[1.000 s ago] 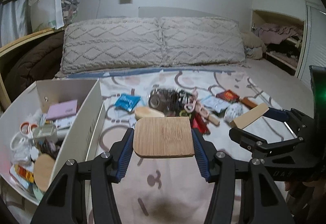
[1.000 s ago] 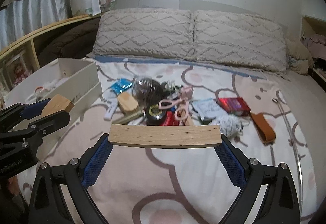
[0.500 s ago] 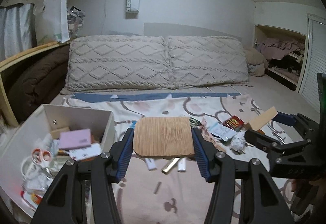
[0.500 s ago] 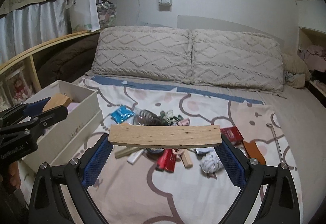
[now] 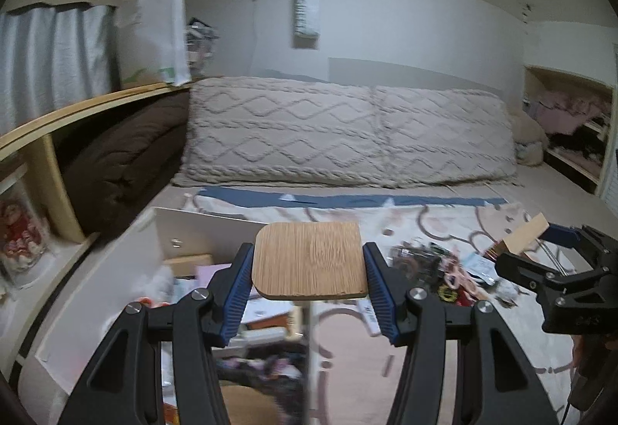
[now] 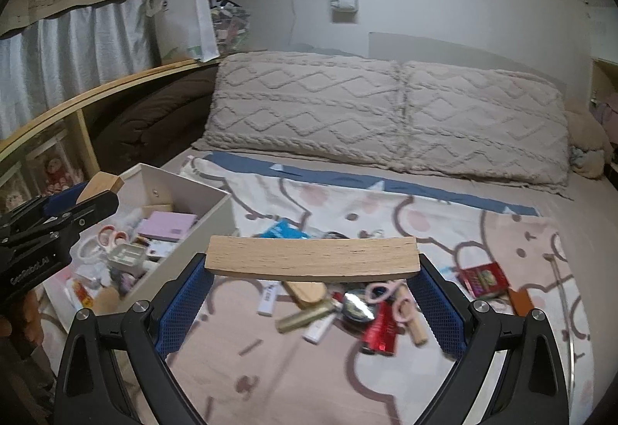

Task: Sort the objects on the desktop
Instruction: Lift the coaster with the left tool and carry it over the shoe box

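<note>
Wooden board (image 5: 309, 260) clamped flat between left jaws.

Rounded wooden board (image 5: 309, 260) and long wooden strip (image 6: 312, 257) held level above the cluttered bedspread (image 6: 444, 216)

Storage box (image 6: 185, 262) left of the loose clutter (image 6: 347, 305) on the blanket (image 6: 483, 232) (pillows (image 6: 386, 116) behind)

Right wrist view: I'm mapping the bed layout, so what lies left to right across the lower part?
left tool → white storage box → white tube → red packet → red booklet
</note>
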A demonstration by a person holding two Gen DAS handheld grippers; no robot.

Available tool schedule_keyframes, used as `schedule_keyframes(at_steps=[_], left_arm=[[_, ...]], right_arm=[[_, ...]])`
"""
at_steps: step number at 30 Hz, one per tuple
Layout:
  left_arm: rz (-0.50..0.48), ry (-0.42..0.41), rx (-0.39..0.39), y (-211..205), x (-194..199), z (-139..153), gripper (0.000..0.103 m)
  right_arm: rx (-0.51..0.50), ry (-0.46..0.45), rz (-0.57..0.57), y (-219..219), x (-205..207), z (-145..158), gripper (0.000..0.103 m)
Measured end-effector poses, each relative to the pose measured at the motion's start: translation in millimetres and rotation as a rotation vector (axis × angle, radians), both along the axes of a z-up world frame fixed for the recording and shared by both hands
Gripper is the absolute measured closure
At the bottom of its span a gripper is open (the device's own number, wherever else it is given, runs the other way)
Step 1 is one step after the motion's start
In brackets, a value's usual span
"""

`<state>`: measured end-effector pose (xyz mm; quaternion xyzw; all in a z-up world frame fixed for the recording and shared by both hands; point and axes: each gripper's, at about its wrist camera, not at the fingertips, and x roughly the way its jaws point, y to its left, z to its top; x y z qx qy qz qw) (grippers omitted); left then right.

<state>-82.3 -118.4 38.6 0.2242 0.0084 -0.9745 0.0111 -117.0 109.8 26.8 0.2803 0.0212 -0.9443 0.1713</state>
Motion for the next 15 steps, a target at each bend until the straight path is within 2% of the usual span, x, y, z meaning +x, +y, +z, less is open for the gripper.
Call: schedule_keyframes(at_steps=[8, 15], left_arm=[[0.083, 0.036, 0.036, -47, 11, 10, 0.048], [0.201, 0.047, 0.057, -92, 24, 7, 0.048]], right_arm=[[-0.002, -0.017, 0.078, -52, -8, 6, 0.003], [0.038, -0.023, 0.17, -107, -14, 13, 0.003]])
